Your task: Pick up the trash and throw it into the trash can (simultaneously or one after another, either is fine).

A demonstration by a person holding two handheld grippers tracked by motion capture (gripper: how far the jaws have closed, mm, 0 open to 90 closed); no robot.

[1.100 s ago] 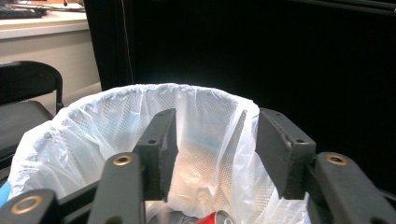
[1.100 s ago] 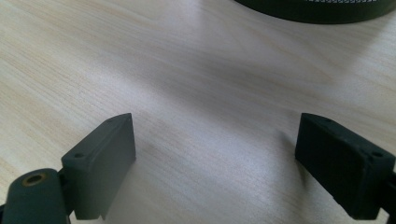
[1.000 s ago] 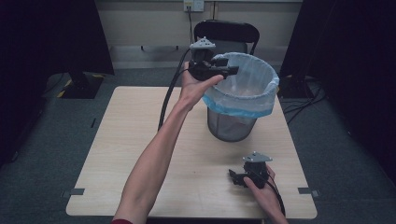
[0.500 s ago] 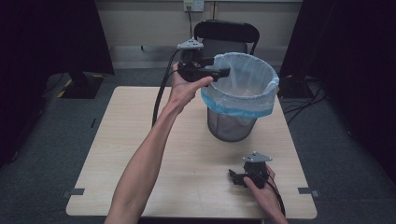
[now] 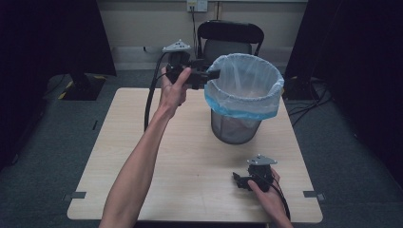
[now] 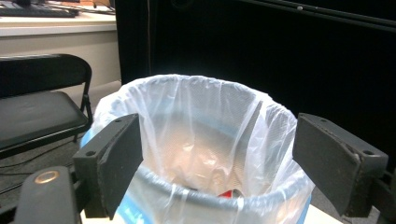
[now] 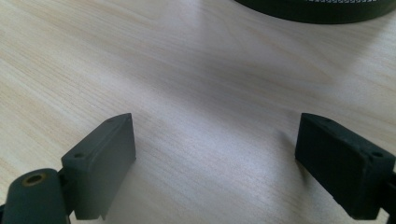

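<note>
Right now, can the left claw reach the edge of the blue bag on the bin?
Probably yes. The left claw hangs open right beside the bag's rim on the bin, and nothing sits between them.

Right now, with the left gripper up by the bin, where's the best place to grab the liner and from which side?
Probably the blue folded-over cuff of the liner on the rim nearest the left gripper, coming in level from that side. The cuff hangs loose outside the mesh bin, so the open fingers could straddle that edge and pinch it.

lab (black curtains [image 5: 57, 38], lone table [image 5: 142, 142])
</note>
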